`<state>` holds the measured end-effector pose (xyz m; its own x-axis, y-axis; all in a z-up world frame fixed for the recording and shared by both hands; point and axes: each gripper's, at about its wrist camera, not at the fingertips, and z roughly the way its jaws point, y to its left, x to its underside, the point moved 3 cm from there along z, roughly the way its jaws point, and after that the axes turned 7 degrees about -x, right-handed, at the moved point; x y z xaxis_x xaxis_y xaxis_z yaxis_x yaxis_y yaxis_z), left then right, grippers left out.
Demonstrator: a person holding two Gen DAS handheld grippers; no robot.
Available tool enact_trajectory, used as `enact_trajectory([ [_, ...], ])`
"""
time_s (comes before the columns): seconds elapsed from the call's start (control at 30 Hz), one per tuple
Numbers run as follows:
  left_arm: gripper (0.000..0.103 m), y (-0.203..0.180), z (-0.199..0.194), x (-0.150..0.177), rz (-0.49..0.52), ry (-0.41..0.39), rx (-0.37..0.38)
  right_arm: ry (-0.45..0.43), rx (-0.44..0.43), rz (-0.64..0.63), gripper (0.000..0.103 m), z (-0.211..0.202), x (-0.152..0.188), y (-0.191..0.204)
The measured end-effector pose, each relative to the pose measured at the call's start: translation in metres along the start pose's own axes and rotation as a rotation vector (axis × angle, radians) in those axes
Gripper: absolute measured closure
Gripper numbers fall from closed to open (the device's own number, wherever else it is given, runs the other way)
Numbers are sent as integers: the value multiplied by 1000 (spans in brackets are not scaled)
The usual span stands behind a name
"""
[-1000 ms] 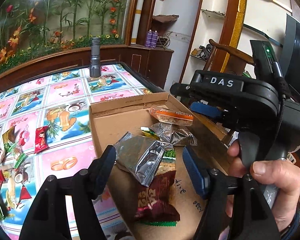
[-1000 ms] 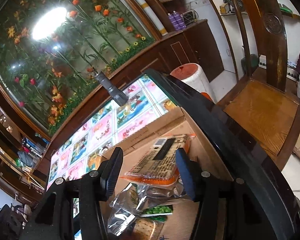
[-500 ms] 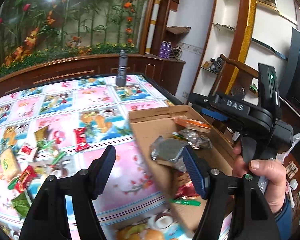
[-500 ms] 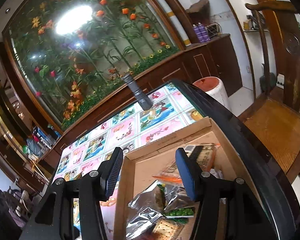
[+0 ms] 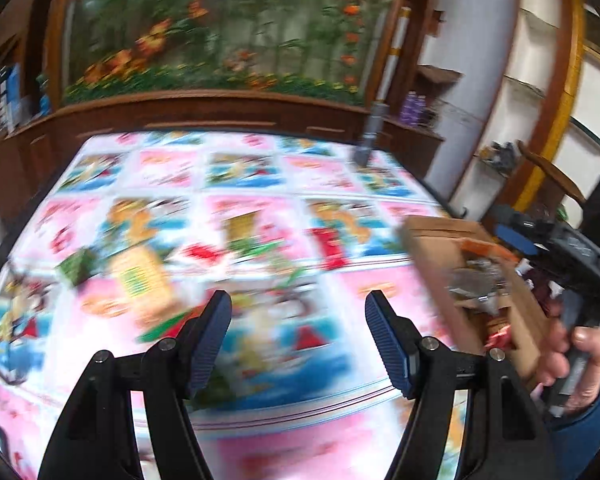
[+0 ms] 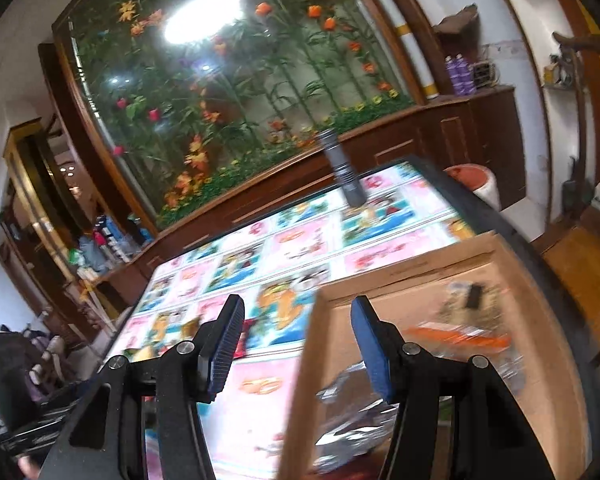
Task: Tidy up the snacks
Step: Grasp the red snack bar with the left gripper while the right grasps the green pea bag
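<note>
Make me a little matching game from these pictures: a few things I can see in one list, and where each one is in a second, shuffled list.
Things:
1. grey flashlight
2. silver foil packet
3. yellow snack pack
4. left gripper

Places:
a. lying in the cardboard box
b. over the patterned tablecloth, jaws open with nothing between them
c. standing upright at the table's far end
d. lying loose on the tablecloth, outside the box

Pairs: 1-c, 2-a, 3-d, 4-b
</note>
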<state>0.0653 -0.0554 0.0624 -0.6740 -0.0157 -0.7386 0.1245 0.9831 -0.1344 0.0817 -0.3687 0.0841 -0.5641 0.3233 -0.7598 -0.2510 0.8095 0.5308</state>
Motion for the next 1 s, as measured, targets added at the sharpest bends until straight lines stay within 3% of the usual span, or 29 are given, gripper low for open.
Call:
enact_trajectory([
  [0.2, 35, 88, 6, 11, -151, 64, -55, 216, -141, 0, 43, 48, 34, 59],
  [0.3, 38, 107, 13, 20, -188, 86, -56, 345, -168, 49, 43, 84, 64, 80],
  [0.5, 41, 117, 14, 21, -221, 82, -49, 513, -248, -68, 43, 136, 113, 142],
  [0.6, 41, 122, 7, 17, -218, 46, -79, 552, -228, -112, 43, 158, 127, 163],
  [0.67, 41, 126, 4, 16, -236, 37, -76, 570, -171, -206, 42, 171, 139, 177],
  [0.73, 41, 127, 4, 15, -244, 38, -66, 596, -171, -263, 41, 178, 150, 188],
  [0.87, 41, 121, 2, 14, -212, 28, -75, 585, -99, -395, 41, 181, 166, 205],
  [0.93, 41, 117, 1, 14, -192, 19, -85, 589, -48, -444, 55, 184, 173, 208],
  [1.0, 41, 116, 2, 14, -186, 20, -87, 586, -64, -474, 56, 184, 174, 211],
])
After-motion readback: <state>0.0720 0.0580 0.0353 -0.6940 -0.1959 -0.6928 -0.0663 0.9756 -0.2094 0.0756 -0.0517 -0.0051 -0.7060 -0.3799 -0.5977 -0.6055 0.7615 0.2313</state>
